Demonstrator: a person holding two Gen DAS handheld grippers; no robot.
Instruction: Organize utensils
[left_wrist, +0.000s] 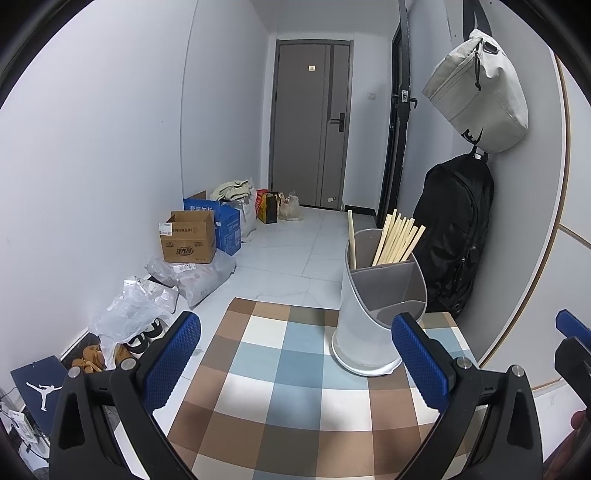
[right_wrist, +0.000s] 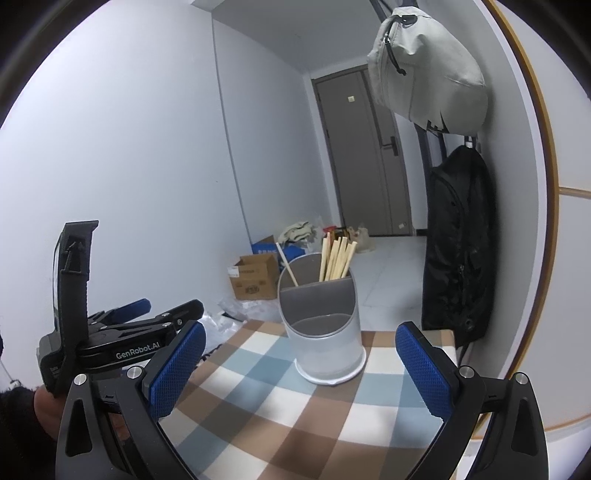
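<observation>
A grey-white utensil holder (left_wrist: 373, 310) (right_wrist: 323, 332) stands upright near the far edge of a checkered tablecloth (left_wrist: 280, 387) (right_wrist: 295, 413). Several wooden chopsticks (left_wrist: 397, 238) (right_wrist: 337, 258) lean in its rear compartment, and a single chopstick (left_wrist: 351, 236) (right_wrist: 287, 264) stands apart at the left side. The front compartments look empty. My left gripper (left_wrist: 295, 365) is open with nothing between its blue pads, the holder just beyond its right finger. My right gripper (right_wrist: 301, 373) is open too, the holder straight ahead between its fingers. The left gripper's body (right_wrist: 122, 332) shows at left in the right wrist view.
A black backpack (left_wrist: 456, 236) (right_wrist: 458, 243) and a beige bag (left_wrist: 476, 92) (right_wrist: 428, 74) hang on the right wall next to the table. Cardboard boxes (left_wrist: 188, 238), plastic bags (left_wrist: 129, 317) and shoes crowd the floor at left. A grey door (left_wrist: 314, 125) closes the hallway.
</observation>
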